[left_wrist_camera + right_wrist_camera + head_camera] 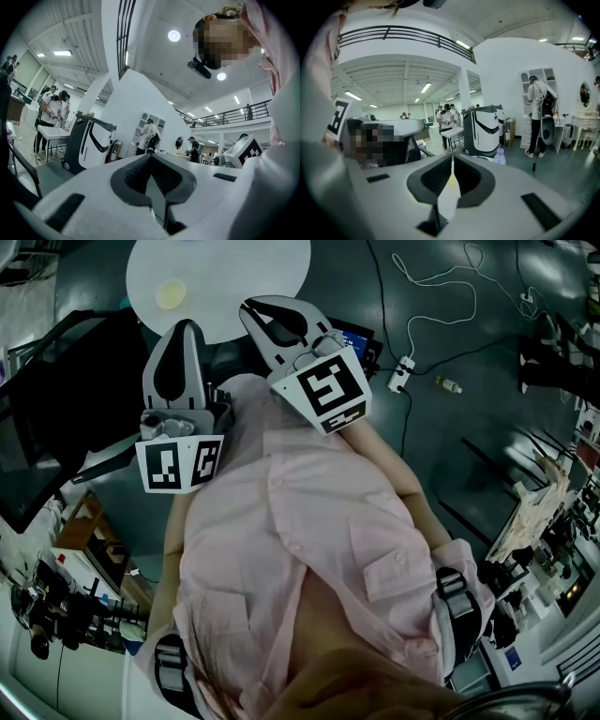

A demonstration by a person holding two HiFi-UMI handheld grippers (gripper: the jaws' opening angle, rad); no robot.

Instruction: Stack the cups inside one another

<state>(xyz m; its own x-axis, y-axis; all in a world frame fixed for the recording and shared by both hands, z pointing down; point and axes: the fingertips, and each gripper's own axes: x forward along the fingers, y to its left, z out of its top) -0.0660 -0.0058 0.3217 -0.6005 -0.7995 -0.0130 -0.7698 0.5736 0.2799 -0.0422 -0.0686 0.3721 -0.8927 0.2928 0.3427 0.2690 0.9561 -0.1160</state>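
We hold both tools close in front of our pink shirt (309, 521), well back from the round white table (267, 273) ahead of us. The left gripper (185, 326) has its jaws closed tip to tip with nothing between them, as the left gripper view shows. The right gripper (251, 306) is the same in its own view: jaws together and empty, with only a pale sliver of background showing through the hollow behind the tips. The one thing we can tie to the task is a small pale yellow round shape (172, 293) on the table, apart from both tools. From above we cannot tell whether it is a single cup or several nested together, and we see no other cups. So the scene fits either cups waiting to be gathered or a finished stack standing alone, and we cannot say which. What we can judge is that neither hand carries anything, and any further handling would start from closed, empty jaws held clear of the table.
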